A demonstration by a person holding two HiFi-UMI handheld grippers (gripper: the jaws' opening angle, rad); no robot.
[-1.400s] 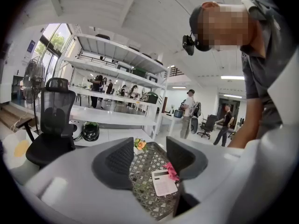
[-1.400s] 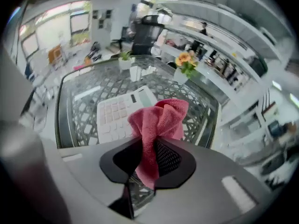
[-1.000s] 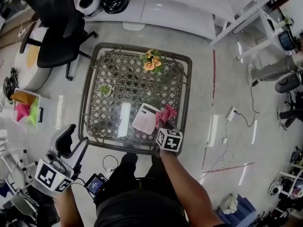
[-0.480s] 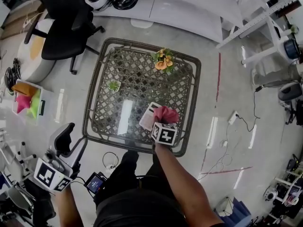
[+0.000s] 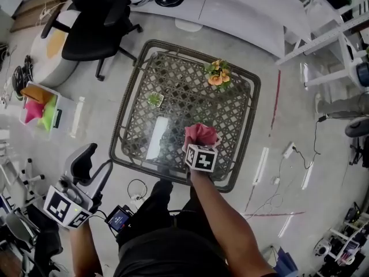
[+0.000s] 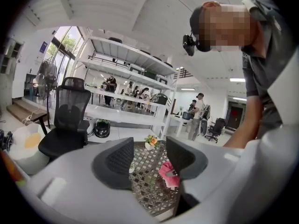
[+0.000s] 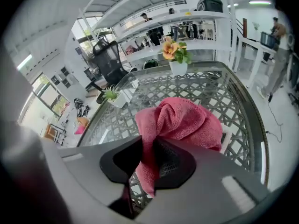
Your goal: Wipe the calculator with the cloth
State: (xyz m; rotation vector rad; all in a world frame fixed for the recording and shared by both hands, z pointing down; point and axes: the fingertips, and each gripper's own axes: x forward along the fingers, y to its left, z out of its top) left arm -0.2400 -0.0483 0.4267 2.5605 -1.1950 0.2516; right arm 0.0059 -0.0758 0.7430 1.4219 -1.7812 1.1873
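Observation:
My right gripper (image 5: 199, 145) reaches over the near right part of the lattice glass table (image 5: 173, 82) and is shut on a pink cloth (image 5: 200, 134). In the right gripper view the jaws (image 7: 148, 160) pinch a fold of the cloth (image 7: 180, 120), which bunches up ahead of them. The cloth lies over the white calculator, of which only a sliver (image 7: 227, 138) shows at the cloth's right. My left gripper (image 5: 97, 161) hangs off the table's near left corner, open and holding nothing. From the left gripper view (image 6: 149, 160) the cloth (image 6: 168, 174) shows between the open jaws, far off.
A pot of orange flowers (image 5: 217, 74) stands at the table's far right, a small green plant (image 5: 154, 100) left of centre. A black office chair (image 5: 95, 27) is beyond the far left corner. A box of coloured items (image 5: 37, 105) and floor cables (image 5: 288, 150) flank the table.
My right gripper has carried the pink cloth leftward from the calculator's right edge onto it, so it now covers most of the calculator. The left gripper stays open beside the table.

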